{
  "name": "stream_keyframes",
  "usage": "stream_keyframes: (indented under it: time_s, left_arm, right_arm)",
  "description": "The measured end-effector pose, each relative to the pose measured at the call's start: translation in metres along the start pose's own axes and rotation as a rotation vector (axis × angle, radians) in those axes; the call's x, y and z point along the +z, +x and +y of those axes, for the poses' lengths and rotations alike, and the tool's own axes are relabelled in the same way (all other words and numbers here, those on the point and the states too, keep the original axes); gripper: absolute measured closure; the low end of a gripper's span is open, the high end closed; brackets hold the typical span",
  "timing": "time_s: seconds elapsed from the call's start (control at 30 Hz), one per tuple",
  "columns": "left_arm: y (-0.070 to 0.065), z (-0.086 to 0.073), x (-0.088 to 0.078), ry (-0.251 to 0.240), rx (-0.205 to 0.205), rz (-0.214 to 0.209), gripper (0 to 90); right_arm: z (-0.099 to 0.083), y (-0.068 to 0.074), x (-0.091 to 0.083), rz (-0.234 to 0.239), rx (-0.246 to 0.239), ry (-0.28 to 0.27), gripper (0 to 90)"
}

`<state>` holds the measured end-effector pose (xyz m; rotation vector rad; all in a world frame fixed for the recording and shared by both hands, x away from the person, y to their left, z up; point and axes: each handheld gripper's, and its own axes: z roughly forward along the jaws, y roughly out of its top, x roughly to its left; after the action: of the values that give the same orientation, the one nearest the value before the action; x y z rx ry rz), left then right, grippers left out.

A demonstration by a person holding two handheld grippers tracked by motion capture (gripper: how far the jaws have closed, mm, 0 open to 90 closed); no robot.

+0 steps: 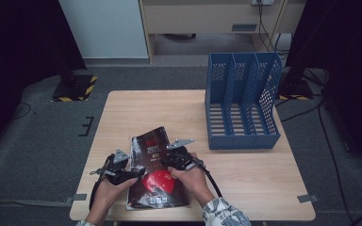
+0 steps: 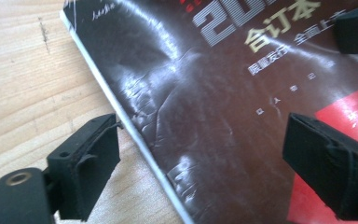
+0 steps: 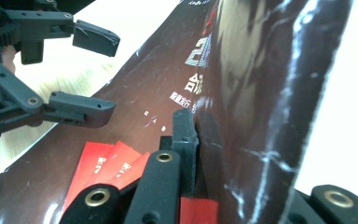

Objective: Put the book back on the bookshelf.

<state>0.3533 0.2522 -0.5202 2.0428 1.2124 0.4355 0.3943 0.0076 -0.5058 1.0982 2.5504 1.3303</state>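
Magazine work is going on at the near edge of the table. In the high view a dark glossy magazine with a red circle on its cover lies near the person, a little left of the middle. The left gripper sits at its left edge and the right gripper is over the cover, near its right side. I judge that the right one pinches the cover to lift it, while the left one waits at the spine side to steady the rest.

In the left gripper view the two jaws stand wide apart: one pad is on the wood just beside the white page edge, the other hangs over the cover. Nothing is pressed between them, so this gripper is released. A jaw of the other gripper shows at the top right corner.

In the right gripper view the jaws are clenched on the cover, which bends up beside the pad like a wall. The left gripper appears at the upper left with spread jaws.

A blue file rack with three slots stands on the far right of the table, well apart from the magazine. Nothing lies between the two, so I see no obstacle on the wood.
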Motion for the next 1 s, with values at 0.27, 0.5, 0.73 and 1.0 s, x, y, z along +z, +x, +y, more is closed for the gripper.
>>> stream_keyframes:
  time_s: [0.27, 0.5, 0.73, 1.0]
  left_arm:
    - [0.007, 0.001, 0.003, -0.021, -0.066, -0.049, 10.2]
    - [0.002, 0.001, 0.007, 0.014, -0.060, -0.097, 12.2]
    - [0.002, 0.000, 0.007, 0.036, -0.065, -0.122, 13.5]
    - [-0.002, 0.001, 0.008, 0.053, -0.046, -0.172, 16.3]
  right_arm:
    - [0.008, -0.001, -0.011, -0.020, -0.060, -0.012, 85.5]
    - [0.015, 0.000, -0.025, -0.037, -0.089, -0.039, 85.7]
    - [0.024, 0.003, -0.035, -0.039, -0.132, -0.067, 85.9]
    - [0.028, 0.005, -0.039, -0.038, -0.159, -0.091, 86.3]
